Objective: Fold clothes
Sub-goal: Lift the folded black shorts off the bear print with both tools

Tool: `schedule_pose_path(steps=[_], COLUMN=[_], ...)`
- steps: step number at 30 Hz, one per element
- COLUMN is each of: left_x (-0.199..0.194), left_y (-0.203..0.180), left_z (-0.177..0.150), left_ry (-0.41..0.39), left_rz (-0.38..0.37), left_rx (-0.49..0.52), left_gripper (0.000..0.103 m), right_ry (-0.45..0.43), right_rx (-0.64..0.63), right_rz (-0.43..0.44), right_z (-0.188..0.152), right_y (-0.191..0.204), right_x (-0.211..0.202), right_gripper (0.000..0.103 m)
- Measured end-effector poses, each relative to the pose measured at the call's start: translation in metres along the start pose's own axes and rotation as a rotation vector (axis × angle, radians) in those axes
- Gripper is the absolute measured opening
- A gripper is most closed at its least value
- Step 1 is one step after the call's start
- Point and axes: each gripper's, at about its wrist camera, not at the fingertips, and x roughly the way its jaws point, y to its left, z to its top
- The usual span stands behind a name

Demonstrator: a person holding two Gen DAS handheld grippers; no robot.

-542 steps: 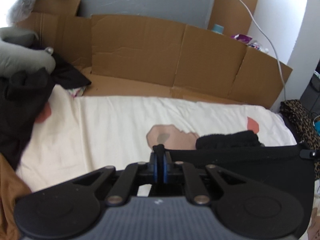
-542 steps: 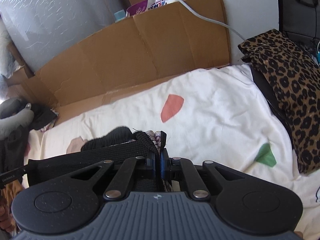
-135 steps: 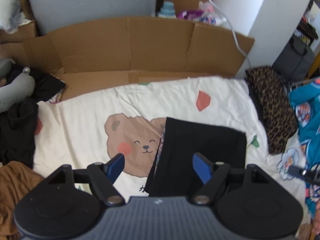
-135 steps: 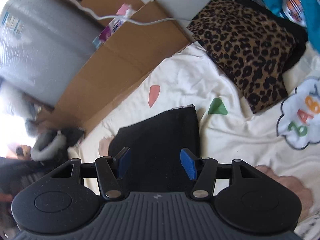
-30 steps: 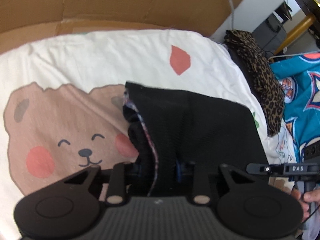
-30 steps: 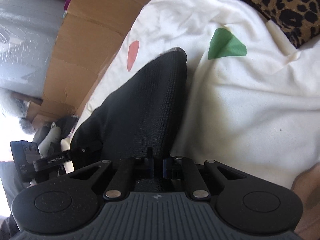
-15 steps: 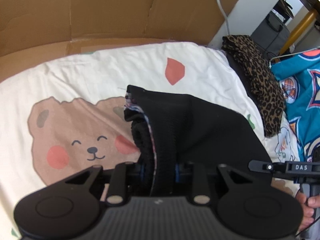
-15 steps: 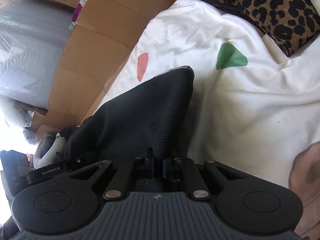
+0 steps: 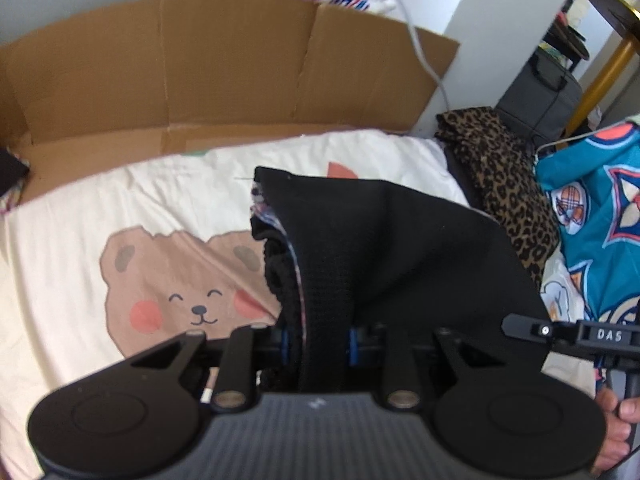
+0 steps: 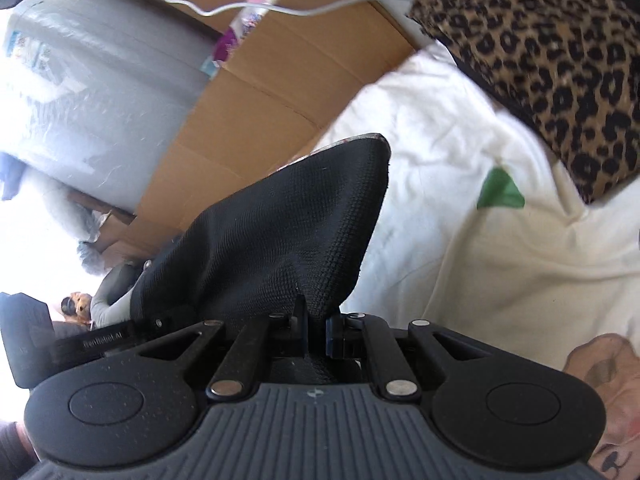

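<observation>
A folded black knit garment [image 9: 384, 248] hangs lifted above the cream bedsheet [image 9: 120, 200] with its bear print. My left gripper [image 9: 318, 338] is shut on the thick left end of the bundle, where patterned lining shows between the layers. In the right wrist view the same black garment [image 10: 280, 240] rises in a peak from my right gripper [image 10: 316, 336], which is shut on its right near corner. The far edge of the garment hangs free in the air.
A folded leopard-print cloth [image 9: 500, 176] lies at the sheet's right edge, with a teal printed fabric [image 9: 592, 208] beyond it. A cardboard wall [image 9: 224, 68] borders the far side. A white cable [image 10: 304, 4] runs over the cardboard. A person's hand [image 9: 616, 432] holds the right gripper's handle.
Both grippers have risen with the black garment, lifting it clear of the sheet. More of the cardboard wall and the room beyond has come into view. Both grips are unchanged.
</observation>
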Motion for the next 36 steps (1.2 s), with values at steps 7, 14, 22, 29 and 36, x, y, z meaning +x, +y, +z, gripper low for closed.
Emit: schedule_pose_path(steps=[7, 14, 22, 29, 36], left_x=[-0.057, -0.118, -0.174, -0.200, -0.215], left_y=[-0.027, -0.055, -0.081, -0.098, -0.111], left_z=[0.015, 0.027, 0.025, 0.021, 0.021], left_ry=[-0.060, -0.148, -0.246, -0.295, -0.340], left_rz=[0.032, 0.031, 0.023, 0.012, -0.004], left_rx=[-0.015, -0.041, -0.097, -0.129, -0.130], left_gripper=[0.027, 0.027, 0.027, 0.027, 0.027], right_ry=[-0.034, -0.082, -0.131, -0.149, -0.180], right_rx=[-0.074, -0.135, -0.224, -0.258, -0.267], right_rz=[0.025, 0.026, 0.003, -0.028, -0.083], right_z=[0.020, 0.044, 0.046, 0.049, 0.048], right_y=[0.043, 0.086, 0.134, 0.165, 0.185], right_x=[-0.049, -0.106, -0.170, -0.213, -0.235], right_gripper=[0.005, 0.005, 0.005, 0.006, 0.006])
